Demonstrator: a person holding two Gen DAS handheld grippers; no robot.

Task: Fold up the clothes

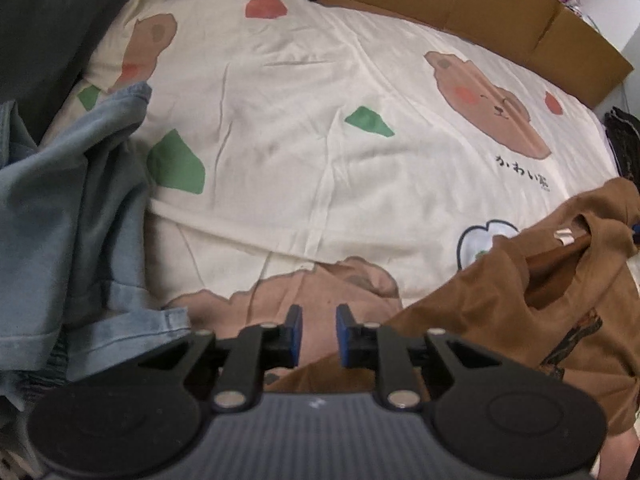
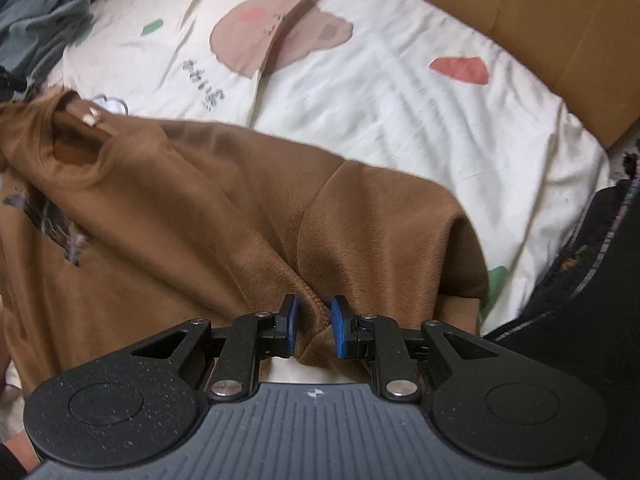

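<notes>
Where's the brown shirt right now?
Brown shirt lies crumpled on the bear-print sheet, its hem between the right gripper pads; lower right in the left view.

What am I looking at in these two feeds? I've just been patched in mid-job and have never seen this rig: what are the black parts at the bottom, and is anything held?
No robot arm here: a person holds a two-finger gripper in each hand, and each picture comes from a fisheye camera on one gripper, looking forward along its fingers. The black parts at the bottom are the gripper itself.

In the left wrist view, the left gripper is open and empty, above a cream bedsheet printed with bears and coloured shapes. A light blue denim garment lies crumpled to the left, a brown sweatshirt to the right.

In the right wrist view, the right gripper has a fold of that brown sweatshirt between its blue pads; the jaws stand a little apart, so it looks like a pinch, though how firm is unclear. A cardboard box borders the far side.
</notes>
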